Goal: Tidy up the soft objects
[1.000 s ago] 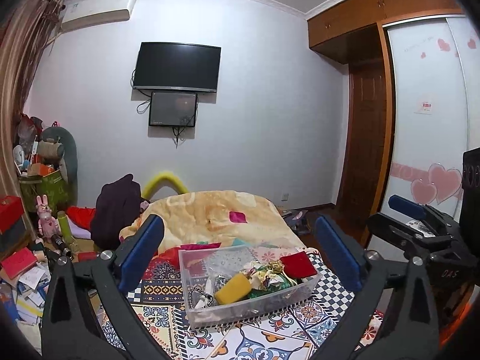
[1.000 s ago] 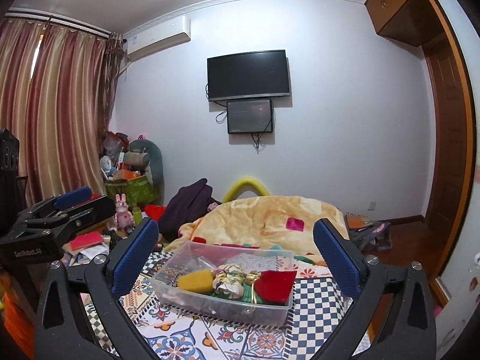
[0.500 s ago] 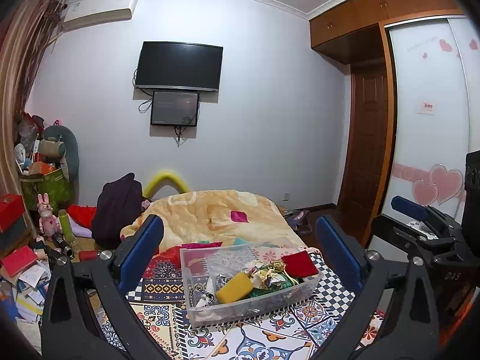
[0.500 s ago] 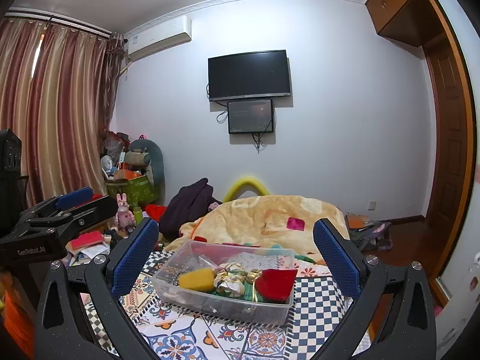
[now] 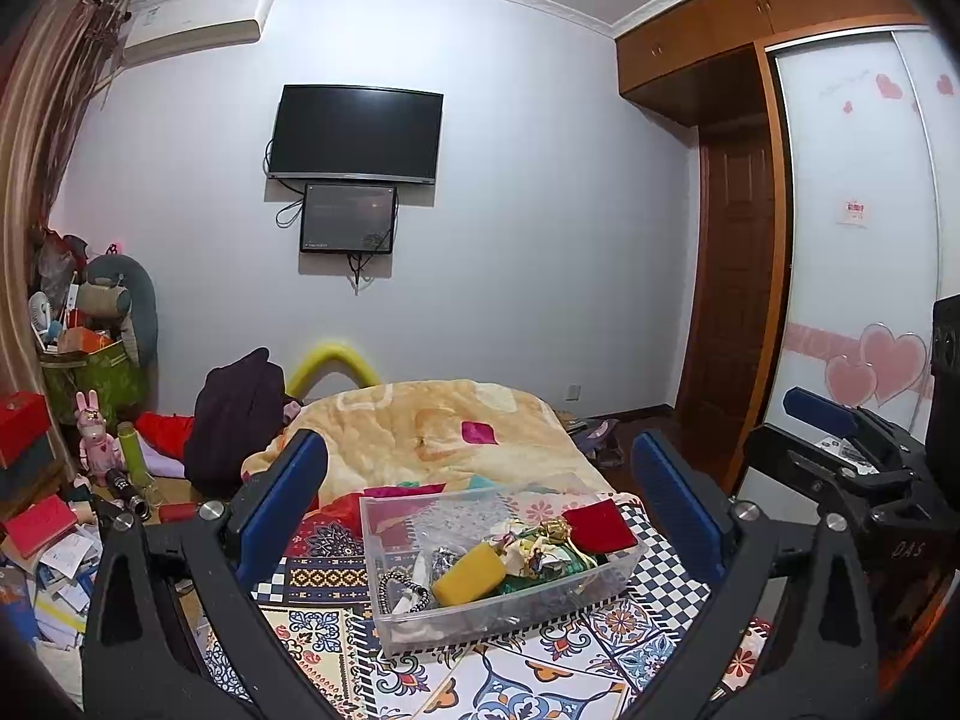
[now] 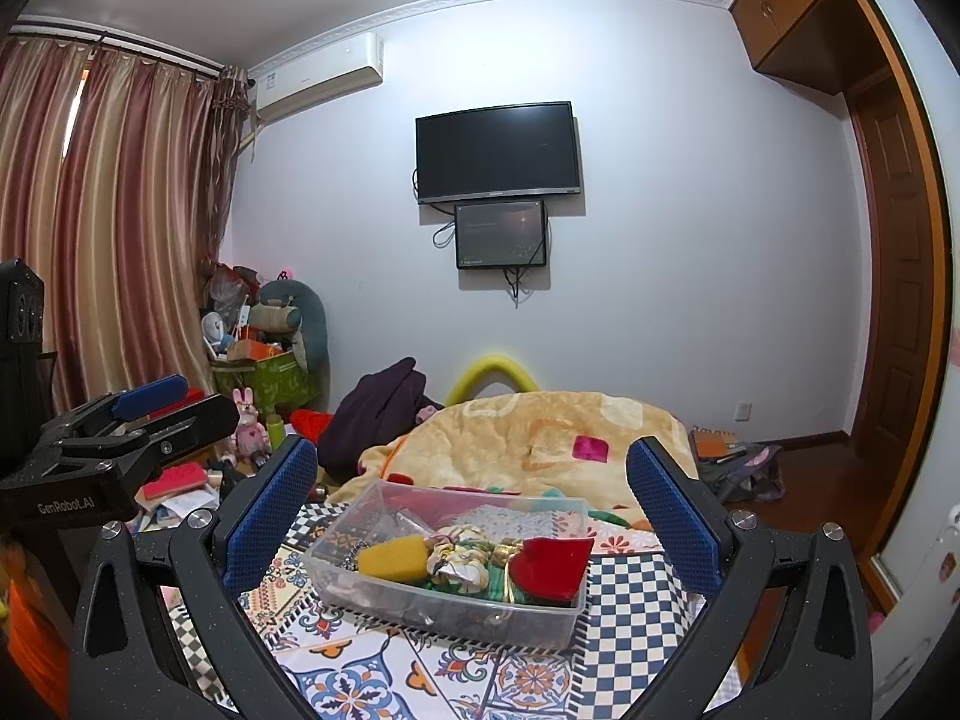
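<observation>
Inside the bin [image 6: 445, 585] on the bed, the sponge [image 6: 393, 558] looks light and squashy, best pinched across its sides; both claws [image 5: 477, 501] [image 6: 471, 501] gape empty.

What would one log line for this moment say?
left claw: open, empty | right claw: open, empty | clear box on patterned cloth: holds yellow sponge, red cloth | stage: approaching box

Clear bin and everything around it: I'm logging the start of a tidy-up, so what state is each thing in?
Clear bin: lidless, upright, holding items.
Yellow sponge: inside the bin.
Red cloth: in the bin, leaning over its rim.
Left gripper: open, holding nothing.
Right gripper: open, holding nothing.
TV: screen dark.
</observation>
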